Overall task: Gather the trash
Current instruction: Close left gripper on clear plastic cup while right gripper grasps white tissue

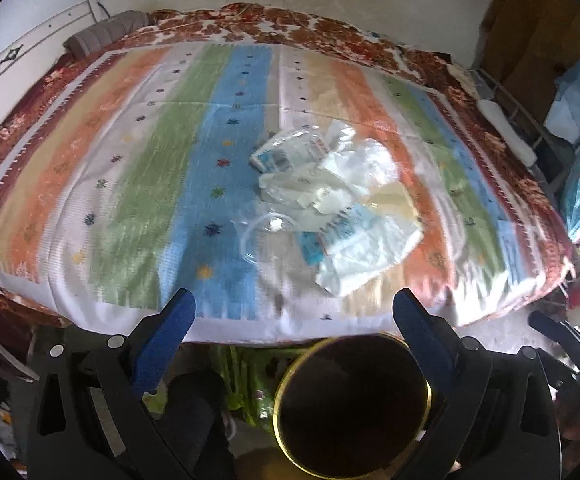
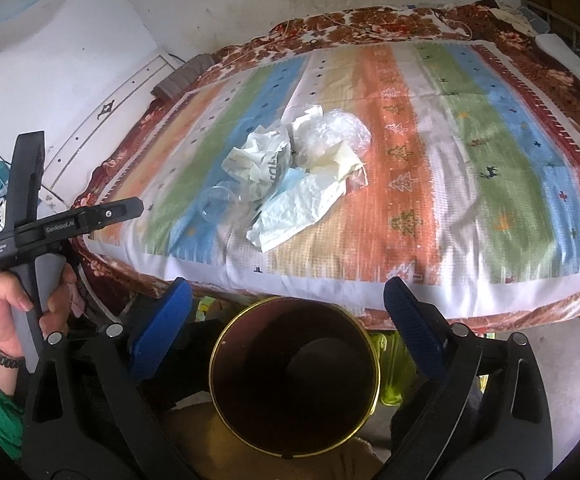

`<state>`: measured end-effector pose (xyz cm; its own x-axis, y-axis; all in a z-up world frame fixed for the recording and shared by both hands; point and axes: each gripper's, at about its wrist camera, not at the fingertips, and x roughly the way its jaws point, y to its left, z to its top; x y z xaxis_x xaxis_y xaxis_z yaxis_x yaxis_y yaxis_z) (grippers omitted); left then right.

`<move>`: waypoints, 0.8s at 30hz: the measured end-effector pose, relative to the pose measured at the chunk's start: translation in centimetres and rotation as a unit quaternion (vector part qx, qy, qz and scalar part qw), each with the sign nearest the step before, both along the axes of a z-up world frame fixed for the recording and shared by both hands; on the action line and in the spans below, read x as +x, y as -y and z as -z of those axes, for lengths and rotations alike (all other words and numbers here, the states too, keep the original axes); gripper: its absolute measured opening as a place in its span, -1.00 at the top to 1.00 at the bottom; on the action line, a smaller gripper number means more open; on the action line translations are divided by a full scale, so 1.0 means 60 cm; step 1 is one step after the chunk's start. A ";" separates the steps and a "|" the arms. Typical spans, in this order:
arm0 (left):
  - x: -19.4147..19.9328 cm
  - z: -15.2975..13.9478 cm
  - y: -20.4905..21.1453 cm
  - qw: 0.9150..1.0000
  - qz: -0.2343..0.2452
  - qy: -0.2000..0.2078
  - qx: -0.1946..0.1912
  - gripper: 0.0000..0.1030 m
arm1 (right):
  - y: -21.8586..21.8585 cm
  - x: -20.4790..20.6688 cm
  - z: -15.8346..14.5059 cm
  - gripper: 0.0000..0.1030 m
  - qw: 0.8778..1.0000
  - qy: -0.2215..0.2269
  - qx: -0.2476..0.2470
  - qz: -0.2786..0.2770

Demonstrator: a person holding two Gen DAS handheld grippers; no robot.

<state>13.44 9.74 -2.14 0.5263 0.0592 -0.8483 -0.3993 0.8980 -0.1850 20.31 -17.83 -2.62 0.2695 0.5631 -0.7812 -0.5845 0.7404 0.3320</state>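
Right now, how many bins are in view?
1. The bin stands on the floor below the near edge of the bed, between the open fingers of the right gripper. The left gripper sees it too. Others may be hidden.

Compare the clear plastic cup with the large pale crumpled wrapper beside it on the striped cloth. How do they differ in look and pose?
The clear plastic cup is see-through and keeps a round, rigid shape; the pale crumpled wrapper is opaque, whitish-blue and creased flat.
The cup lies tipped on its side; the wrapper sprawls loosely, spreading wider.
Both rest on the striped cloth, in one trash pile, with neither gripper holding them.
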 end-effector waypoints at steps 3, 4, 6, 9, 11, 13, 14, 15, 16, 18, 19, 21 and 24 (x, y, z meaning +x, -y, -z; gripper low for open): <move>0.017 0.012 -0.018 1.000 -0.011 -0.017 -0.005 -0.85 | -0.011 0.017 0.009 -0.77 1.000 -0.010 0.004 0.001; 0.023 0.018 -0.026 1.000 -0.016 -0.021 -0.014 -0.81 | -0.014 0.023 0.013 -0.76 1.000 -0.014 0.005 0.003; 0.032 0.028 -0.037 0.999 -0.020 -0.030 -0.028 -0.75 | -0.021 0.038 0.024 -0.74 1.000 -0.023 0.005 0.008; 0.045 0.045 -0.052 0.998 -0.026 -0.046 -0.038 -0.67 | -0.030 0.054 0.034 -0.70 0.999 -0.037 0.014 0.010; 0.054 0.053 -0.056 0.998 -0.026 -0.052 -0.039 -0.63 | -0.036 0.063 0.038 -0.69 0.999 -0.036 0.011 0.010; 0.060 0.057 -0.057 0.998 -0.025 -0.058 -0.031 -0.60 | -0.043 0.073 0.044 -0.64 0.999 -0.041 0.011 0.009; 0.064 0.060 -0.060 0.998 -0.023 -0.059 -0.029 -0.58 | -0.046 0.079 0.048 -0.64 0.999 -0.045 0.011 0.009; 0.068 0.062 -0.061 0.997 -0.022 -0.061 -0.028 -0.58 | -0.048 0.083 0.052 -0.64 0.999 -0.046 0.010 0.010; 0.073 0.065 -0.061 0.997 -0.019 -0.064 -0.026 -0.57 | -0.049 0.088 0.057 -0.62 0.999 -0.048 0.007 0.012; 0.082 0.070 -0.064 0.997 -0.015 -0.069 -0.018 -0.55 | -0.054 0.097 0.065 -0.57 0.999 -0.052 0.003 0.012; 0.086 0.073 -0.066 0.997 -0.013 -0.072 -0.014 -0.54 | -0.058 0.103 0.071 -0.54 0.998 -0.055 0.001 0.011; 0.094 0.080 -0.067 0.997 -0.009 -0.079 -0.006 -0.53 | -0.063 0.113 0.080 -0.52 0.998 -0.062 0.001 0.009; 0.103 0.091 -0.072 0.996 -0.008 -0.093 -0.002 -0.48 | -0.070 0.127 0.096 -0.46 0.997 -0.077 0.006 0.012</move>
